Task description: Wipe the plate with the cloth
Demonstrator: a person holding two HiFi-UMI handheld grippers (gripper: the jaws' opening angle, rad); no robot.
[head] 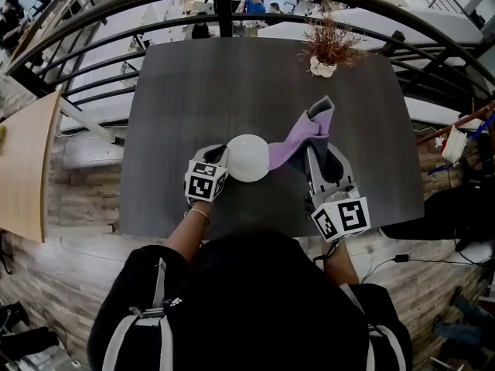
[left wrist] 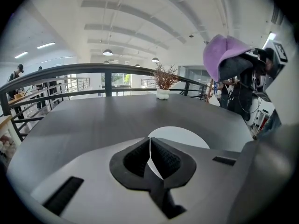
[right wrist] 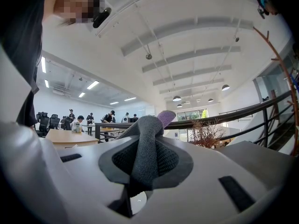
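Your left gripper [left wrist: 149, 149] has its fingers closed on the near-left rim of the white plate [head: 247, 158], with the thin white edge pinched between the dark pads. The plate lies on the dark worktop [head: 209, 91], toward its near edge and about midway across. Your right gripper [head: 315, 151] is just right of the plate, and its fingers are clamped on a fold of the grey-and-purple cloth [head: 302, 134]. The cloth stands up from the fingers, and its purple end runs left to the plate's right rim; you cannot tell from the head view whether it touches. A dried plant in a white pot [head: 328, 49] stands at the far edge, well apart from both grippers.
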